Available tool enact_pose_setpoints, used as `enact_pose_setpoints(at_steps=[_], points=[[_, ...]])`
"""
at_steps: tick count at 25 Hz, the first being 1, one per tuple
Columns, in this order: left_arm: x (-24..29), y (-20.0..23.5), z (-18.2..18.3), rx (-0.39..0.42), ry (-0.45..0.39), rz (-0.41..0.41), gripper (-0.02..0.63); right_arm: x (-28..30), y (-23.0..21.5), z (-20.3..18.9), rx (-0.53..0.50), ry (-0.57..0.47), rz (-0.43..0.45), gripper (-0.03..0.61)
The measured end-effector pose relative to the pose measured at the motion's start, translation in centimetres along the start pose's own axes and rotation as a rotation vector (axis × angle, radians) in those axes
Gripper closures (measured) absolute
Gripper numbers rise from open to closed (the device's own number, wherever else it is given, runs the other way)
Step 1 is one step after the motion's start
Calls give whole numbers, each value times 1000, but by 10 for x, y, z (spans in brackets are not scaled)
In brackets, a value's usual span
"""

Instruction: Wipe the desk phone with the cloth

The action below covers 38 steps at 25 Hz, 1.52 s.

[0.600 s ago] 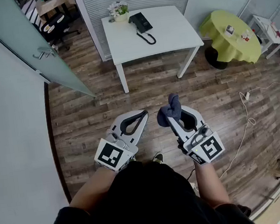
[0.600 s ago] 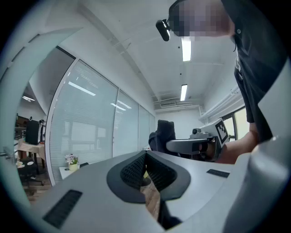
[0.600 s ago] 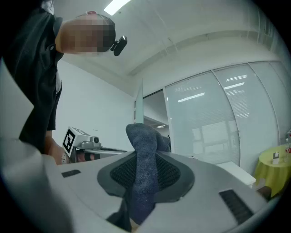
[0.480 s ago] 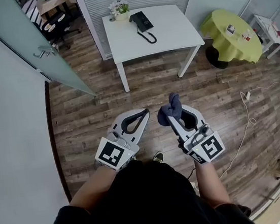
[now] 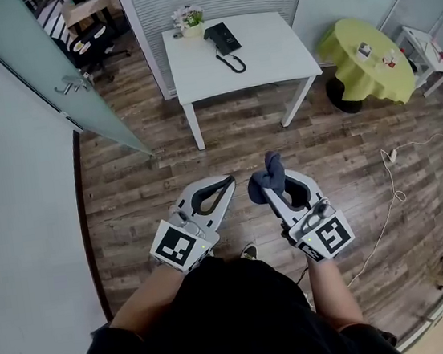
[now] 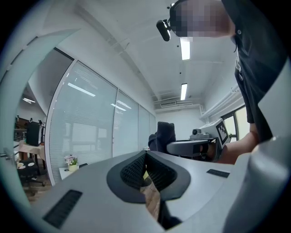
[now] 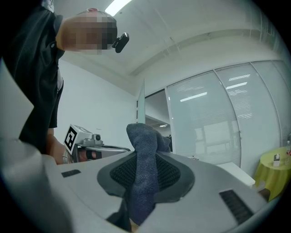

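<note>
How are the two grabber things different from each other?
The right gripper is pinching a dark blue cloth between its jaws, while the left gripper has its jaws closed on nothing. The left gripper leans toward the right and the right gripper leans toward the left, so their tips point at each other. Both are held over the wood floor, not yet at the white table with the desk phone.

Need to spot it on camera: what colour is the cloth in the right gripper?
Dark blue-grey; the cloth shows best in the right gripper view.
</note>
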State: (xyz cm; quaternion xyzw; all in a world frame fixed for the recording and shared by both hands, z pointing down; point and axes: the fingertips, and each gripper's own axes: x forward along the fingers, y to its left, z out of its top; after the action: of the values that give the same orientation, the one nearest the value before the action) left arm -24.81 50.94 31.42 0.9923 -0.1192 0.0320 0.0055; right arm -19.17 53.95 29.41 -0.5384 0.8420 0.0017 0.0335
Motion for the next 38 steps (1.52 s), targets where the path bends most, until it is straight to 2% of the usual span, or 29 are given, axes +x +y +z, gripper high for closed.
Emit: enact_pose_setpoints(at_steps=[5, 12, 15, 18, 25, 28, 32, 38], points=[[9, -17, 6, 9, -17, 14, 604, -17, -5, 2, 2, -2, 24, 465], [26, -35, 8, 11, 1, 45, 604, -34, -17, 3, -8, 8, 48, 465], [35, -33, 7, -9, -21, 60, 604, -34, -26, 1, -4, 9, 50, 465], [39, -24, -2, -3, 7, 54, 604, -26, -35, -1, 9, 10, 47, 465], [55, 21, -9, 1, -2, 38, 604, 16, -60, -10, 11, 17, 41, 465], [64, 51, -4, -14, -28, 46, 604, 41, -74, -8, 11, 21, 40, 465], [74, 95, -6, -9, -14, 33, 604, 80, -91, -7, 2, 28, 41, 465], [88, 151, -4, -27, -38, 15, 604, 131, -113, -13, 4, 37, 39, 465]])
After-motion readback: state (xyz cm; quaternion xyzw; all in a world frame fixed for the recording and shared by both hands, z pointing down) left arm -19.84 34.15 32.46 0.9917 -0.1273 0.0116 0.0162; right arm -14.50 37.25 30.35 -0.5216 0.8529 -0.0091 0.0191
